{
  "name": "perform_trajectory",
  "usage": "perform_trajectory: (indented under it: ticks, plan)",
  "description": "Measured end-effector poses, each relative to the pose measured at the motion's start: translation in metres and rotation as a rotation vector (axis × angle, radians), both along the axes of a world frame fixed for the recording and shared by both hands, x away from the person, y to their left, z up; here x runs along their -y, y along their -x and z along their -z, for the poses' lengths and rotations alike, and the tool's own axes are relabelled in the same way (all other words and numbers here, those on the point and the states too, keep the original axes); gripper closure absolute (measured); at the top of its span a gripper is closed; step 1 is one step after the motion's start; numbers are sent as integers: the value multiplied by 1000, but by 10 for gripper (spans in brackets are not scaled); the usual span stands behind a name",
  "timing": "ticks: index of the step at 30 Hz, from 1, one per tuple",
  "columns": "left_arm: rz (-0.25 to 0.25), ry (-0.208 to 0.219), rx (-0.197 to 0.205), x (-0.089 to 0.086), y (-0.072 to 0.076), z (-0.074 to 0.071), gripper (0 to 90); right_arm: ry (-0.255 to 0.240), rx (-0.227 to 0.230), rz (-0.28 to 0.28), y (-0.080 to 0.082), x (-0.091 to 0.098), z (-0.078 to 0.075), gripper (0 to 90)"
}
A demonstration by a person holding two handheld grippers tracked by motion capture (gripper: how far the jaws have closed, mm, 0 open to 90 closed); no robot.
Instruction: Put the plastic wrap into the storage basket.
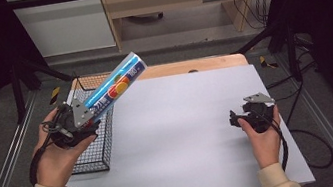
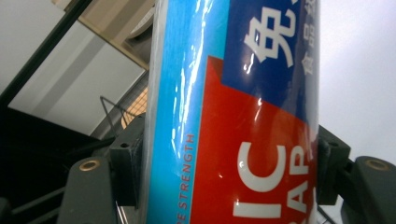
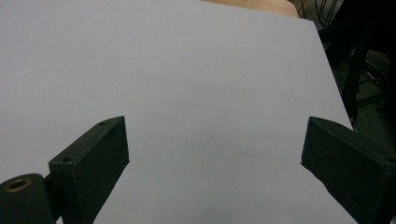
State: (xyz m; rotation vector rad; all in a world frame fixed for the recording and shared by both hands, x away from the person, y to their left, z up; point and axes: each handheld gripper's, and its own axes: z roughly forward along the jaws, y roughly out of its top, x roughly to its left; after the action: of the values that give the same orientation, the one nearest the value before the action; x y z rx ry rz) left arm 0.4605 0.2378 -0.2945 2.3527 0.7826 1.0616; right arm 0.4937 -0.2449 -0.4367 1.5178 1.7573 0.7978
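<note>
A long blue tube with a red and orange label (image 1: 115, 85) is held tilted up and to the right over the wire basket (image 1: 94, 153). My left gripper (image 1: 88, 117) is shut on its lower end. In the left gripper view the tube (image 2: 233, 112) stands between the two black pads (image 2: 126, 158), which press on both its sides. My right gripper (image 1: 235, 117) rests low over the white sheet (image 1: 185, 131) at the right, jaws wide apart. In the right gripper view its fingers (image 3: 93, 154) stand far apart with nothing between them above the bare sheet (image 3: 187, 84).
The black wire basket sits at the table's left edge. A wooden tabletop edge (image 1: 190, 66) shows behind the sheet. Black frame legs (image 1: 292, 53) and cables (image 1: 315, 151) lie on the floor at the right. Cabinets (image 1: 67, 23) stand beyond.
</note>
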Motion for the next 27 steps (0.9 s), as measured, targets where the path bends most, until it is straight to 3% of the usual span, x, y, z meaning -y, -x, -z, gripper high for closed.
perform_trajectory:
  ticks: [4, 13, 27]
  plan:
    - [-42, 28, -5, -10, 2, 4, 310, -6, -6, 0, 1, 0, 0, 78]
    - [-120, 32, -44, -20, 11, 13, 311, -27, -4, -1, 3, 4, 1, 78]
    - [-180, 41, -95, -32, 15, 21, 312, -37, -2, 0, 3, 5, 1, 80]
